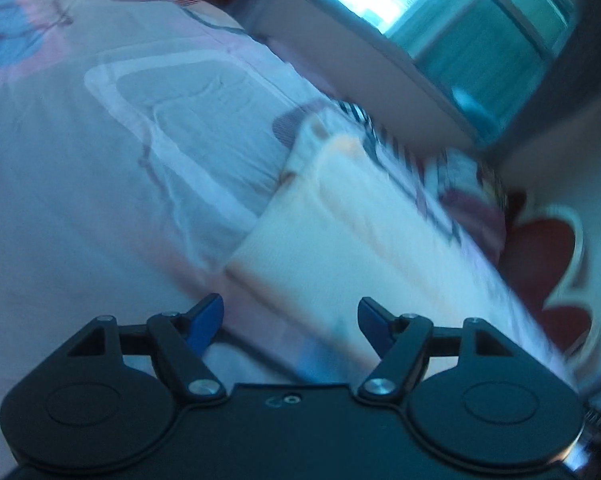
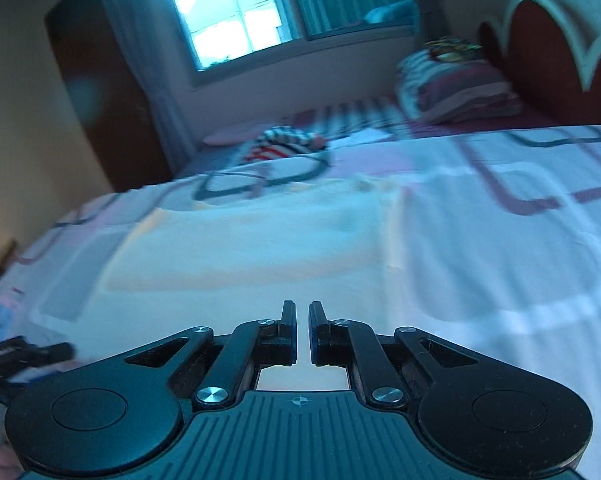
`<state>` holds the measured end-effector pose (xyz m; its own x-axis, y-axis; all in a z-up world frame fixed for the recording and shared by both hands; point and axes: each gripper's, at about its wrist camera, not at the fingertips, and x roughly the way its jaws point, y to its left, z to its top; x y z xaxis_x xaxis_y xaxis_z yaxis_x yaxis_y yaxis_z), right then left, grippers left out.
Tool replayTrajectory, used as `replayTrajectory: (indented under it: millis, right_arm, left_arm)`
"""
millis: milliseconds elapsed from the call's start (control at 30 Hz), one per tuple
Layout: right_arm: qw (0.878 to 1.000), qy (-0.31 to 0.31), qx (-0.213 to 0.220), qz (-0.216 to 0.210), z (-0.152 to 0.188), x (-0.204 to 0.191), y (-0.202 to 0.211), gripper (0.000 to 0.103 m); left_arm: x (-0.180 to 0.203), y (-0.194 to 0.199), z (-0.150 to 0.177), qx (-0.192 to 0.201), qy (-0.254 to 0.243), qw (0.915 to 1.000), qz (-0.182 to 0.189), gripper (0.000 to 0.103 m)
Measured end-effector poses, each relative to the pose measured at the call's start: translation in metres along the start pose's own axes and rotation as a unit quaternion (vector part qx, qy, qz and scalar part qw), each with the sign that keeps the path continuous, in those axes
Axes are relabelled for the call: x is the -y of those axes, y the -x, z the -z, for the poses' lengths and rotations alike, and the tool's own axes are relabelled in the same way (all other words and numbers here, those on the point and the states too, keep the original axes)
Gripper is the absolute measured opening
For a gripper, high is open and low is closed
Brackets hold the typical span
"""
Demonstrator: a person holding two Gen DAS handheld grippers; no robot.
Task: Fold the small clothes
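Here both views are smeared by blur. The left gripper (image 1: 290, 320) stands spread, nothing between its blue fingers, hovering over the near end of the cream garment (image 1: 340, 232), whose detail is lost. The right gripper (image 2: 302, 330) is pressed nearly together on nothing, above the same garment lying flat on the patterned bedsheet (image 2: 500, 240). Beyond are a striped heap (image 2: 284, 144), pillows (image 2: 452, 84), a red headboard (image 2: 548, 48) and a bright window (image 2: 224, 12).

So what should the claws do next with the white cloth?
Probably bring the open left claw down on the cloth's near edge to pinch it. The cloth lies flat on the bed, nothing holds it, and the right claw is shut and empty.
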<state>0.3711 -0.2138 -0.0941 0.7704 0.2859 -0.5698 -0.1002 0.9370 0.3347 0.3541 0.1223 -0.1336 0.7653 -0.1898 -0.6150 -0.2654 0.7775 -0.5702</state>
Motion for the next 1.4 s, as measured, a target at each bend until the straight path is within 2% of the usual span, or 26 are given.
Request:
replayTrajectory:
  millis: [133, 200, 233, 300, 333, 400, 500, 567, 633, 733, 800, 833, 867, 933, 1000, 1067, 1167, 1233, 1400]
  right_arm:
    - [1.0, 0.013, -0.009, -0.026, -0.01, -0.02, -0.039, 0.007]
    - [0.999, 0.012, -0.013, -0.034, -0.015, -0.024, -0.06, 0.007]
    - [0.999, 0.012, -0.014, -0.038, -0.018, -0.025, -0.071, 0.007]
    - [0.999, 0.014, -0.017, -0.043, -0.021, -0.028, -0.089, 0.007]
    - [0.999, 0.013, -0.019, -0.048, -0.022, -0.029, -0.098, 0.007]
    - [0.998, 0.019, -0.021, -0.055, -0.024, -0.033, -0.113, 0.007]
    - [0.997, 0.031, -0.023, -0.061, -0.027, -0.039, -0.128, 0.007]
    - [0.997, 0.037, -0.028, -0.068, -0.028, -0.041, -0.134, 0.007]
    - [0.996, 0.045, -0.034, -0.071, -0.028, -0.044, -0.144, 0.007]
    - [0.995, 0.064, -0.048, -0.053, -0.022, -0.048, -0.159, 0.004]
    - [0.996, 0.07, -0.04, -0.048, -0.019, -0.049, -0.162, 0.003]
    - [0.996, 0.068, -0.039, -0.048, -0.018, -0.048, -0.162, 0.003]
    - [0.996, 0.068, -0.037, -0.048, -0.018, -0.048, -0.162, 0.003]
    - [0.996, 0.064, -0.036, -0.052, -0.017, -0.044, -0.162, 0.003]
    - [0.996, 0.055, -0.037, -0.055, -0.018, -0.04, -0.16, 0.0]
    - [0.997, 0.039, -0.037, -0.06, -0.019, -0.035, -0.16, 0.0]
    - [0.997, 0.03, -0.037, -0.066, -0.021, -0.032, -0.159, 0.0]
    - [0.996, -0.005, -0.038, -0.076, -0.026, -0.022, -0.153, 0.0]
    - [0.99, -0.119, 0.034, -0.061, -0.037, 0.045, -0.096, 0.0]
  left_arm:
    - [-0.006, -0.017, -0.002, 0.042, 0.064, 0.9966, 0.031, 0.071]
    - [-0.01, -0.024, 0.0, 0.065, 0.103, 0.991, 0.055, 0.071]
    - [-0.008, -0.027, 0.0, 0.073, 0.104, 0.9905, 0.052, 0.071]
    - [0.002, -0.034, -0.002, 0.07, 0.105, 0.9909, 0.046, 0.071]
    - [0.004, -0.038, -0.003, 0.063, 0.12, 0.9891, 0.058, 0.07]
    - [0.012, -0.041, -0.004, 0.056, 0.122, 0.9897, 0.049, 0.069]
    - [0.005, -0.04, -0.005, 0.059, 0.129, 0.9888, 0.046, 0.054]
    - [-0.006, -0.045, -0.006, 0.062, 0.137, 0.9879, 0.039, 0.032]
    - [-0.01, -0.054, -0.011, 0.058, 0.133, 0.9889, 0.035, 0.025]
    - [-0.003, -0.065, -0.023, 0.047, 0.112, 0.9921, 0.033, 0.027]
    - [0.0, -0.07, -0.028, 0.043, 0.099, 0.9937, 0.032, 0.025]
    - [0.0, -0.072, -0.029, 0.04, 0.094, 0.9944, 0.025, 0.011]
    - [-0.001, -0.073, -0.031, 0.033, 0.097, 0.9945, 0.024, 0.005]
    - [0.001, -0.068, -0.034, 0.046, 0.101, 0.9933, 0.034, 0.005]
    - [0.01, -0.061, -0.036, 0.058, 0.07, 0.995, 0.041, 0.005]
    - [0.023, -0.059, -0.038, 0.054, 0.039, 0.9969, 0.042, 0.005]
    - [0.064, -0.047, -0.042, 0.065, -0.042, 0.9949, 0.065, 0.005]
    - [0.097, -0.045, -0.044, 0.057, -0.093, 0.9904, 0.085, 0.005]
    - [0.178, -0.055, -0.02, 0.002, -0.198, 0.9715, 0.13, 0.005]
